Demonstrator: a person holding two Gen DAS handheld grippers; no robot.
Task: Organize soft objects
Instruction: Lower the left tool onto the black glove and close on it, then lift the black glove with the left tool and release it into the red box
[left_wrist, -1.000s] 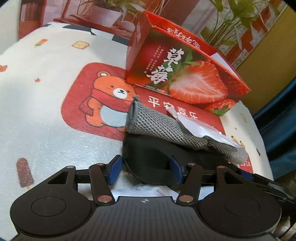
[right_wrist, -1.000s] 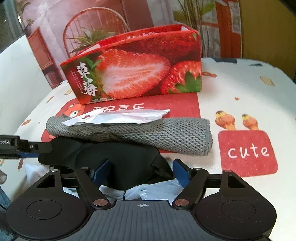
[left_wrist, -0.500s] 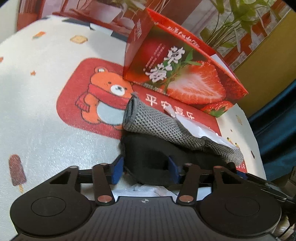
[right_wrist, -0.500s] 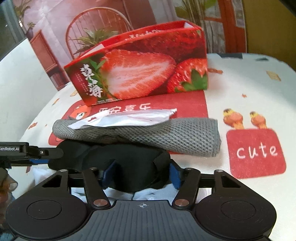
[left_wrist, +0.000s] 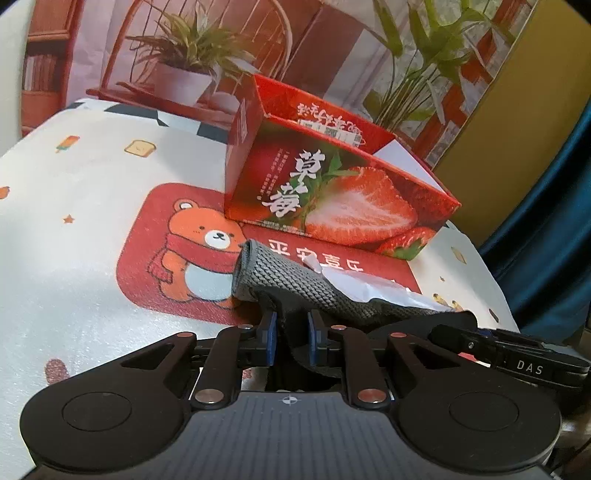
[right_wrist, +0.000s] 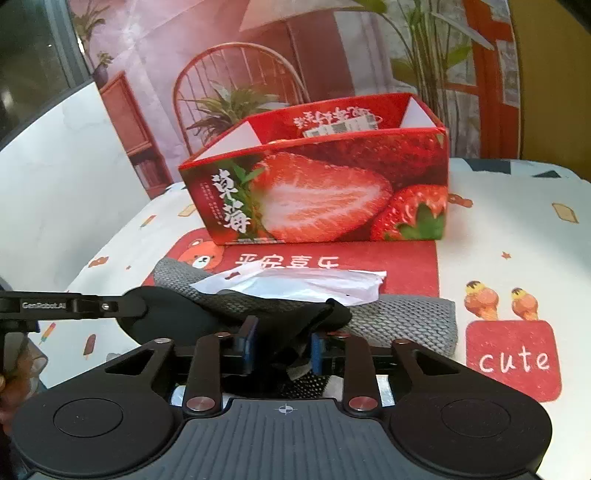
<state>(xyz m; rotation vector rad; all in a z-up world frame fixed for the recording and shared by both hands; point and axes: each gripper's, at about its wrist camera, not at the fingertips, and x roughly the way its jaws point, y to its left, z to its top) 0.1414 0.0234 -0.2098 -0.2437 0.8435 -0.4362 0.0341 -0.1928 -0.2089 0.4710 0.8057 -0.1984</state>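
Through the left wrist camera I saw my left gripper (left_wrist: 291, 334) pinched together on a fold of the black fabric piece (left_wrist: 295, 347), its blue-padded fingers (left_wrist: 271, 332) pressing the cloth from either side. The right gripper (right_wrist: 282, 345) was likewise clamped on the black fabric piece (right_wrist: 291, 328), at its other end, so the fabric hung between my two tools just above the tablecloth (left_wrist: 74, 258). Right behind it lay the rolled grey knit cloth (left_wrist: 291, 277), touching the black fabric, and a crumpled white wrapper (left_wrist: 373, 288) rested on top of that roll. From the right wrist view the grey knit cloth (right_wrist: 402, 321) stretched across the red mat area, with the white wrapper (right_wrist: 295, 280) draped along it. Beyond both stood the open strawberry box (right_wrist: 317, 192), upright on the tablecloth (right_wrist: 517, 229) and apart from the cloths. Something pale showed under my right gripper, perhaps another cloth, though I could not make it out. The left gripper's arm (right_wrist: 74, 305) reached in from the left edge of the right wrist view.
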